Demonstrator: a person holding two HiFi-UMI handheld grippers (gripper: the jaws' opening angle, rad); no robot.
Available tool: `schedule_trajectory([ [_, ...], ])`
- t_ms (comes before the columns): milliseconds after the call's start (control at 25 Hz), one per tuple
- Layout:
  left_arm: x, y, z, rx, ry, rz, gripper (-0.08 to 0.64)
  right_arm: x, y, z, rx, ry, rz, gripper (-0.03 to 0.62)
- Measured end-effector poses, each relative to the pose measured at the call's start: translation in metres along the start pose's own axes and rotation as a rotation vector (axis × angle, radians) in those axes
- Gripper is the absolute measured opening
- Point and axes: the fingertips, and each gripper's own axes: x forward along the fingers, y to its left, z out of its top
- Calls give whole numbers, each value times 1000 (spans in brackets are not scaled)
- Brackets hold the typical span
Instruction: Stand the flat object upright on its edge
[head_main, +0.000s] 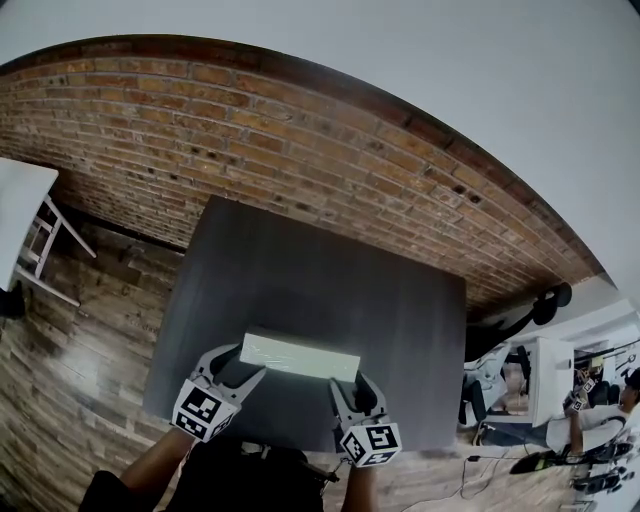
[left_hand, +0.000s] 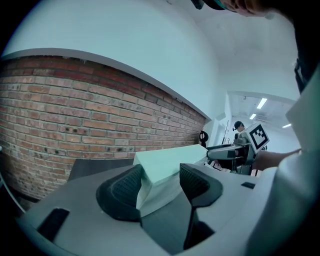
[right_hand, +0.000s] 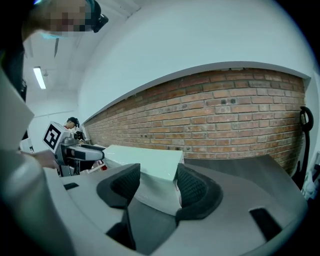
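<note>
Pale flat box (head_main: 300, 356) clamped at both ends by left tool (left_hand: 160, 181) and right tool (right_hand: 156, 182), apparently tilted over dark surface (head_main: 300, 260). Risk: uneven release on narrow edge, box topples flat.

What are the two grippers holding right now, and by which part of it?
Both hold the pale flat box. The left gripper has its jaws clamped on the box's left end, and the right gripper has its jaws clamped on the right end.
</note>
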Motion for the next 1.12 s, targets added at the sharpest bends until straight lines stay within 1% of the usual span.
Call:
schedule_trajectory([
  [200, 14, -5, 5, -4, 28, 27, 259, 4, -18, 3, 29, 33, 13, 239],
  [360, 30, -9, 10, -39, 49, 35, 259, 8, -36, 11, 32, 53, 22, 238],
  [480, 42, -11, 17, -65, 48, 38, 259, 10, -50, 20, 40, 65, 28, 236],
  [720, 66, -12, 27, -55, 69, 69, 259, 23, -74, 23, 75, 97, 47, 233],
  [1120, 107, -9, 22, -95, 100, 50, 259, 37, -110, 17, 128, 144, 31, 225],
])
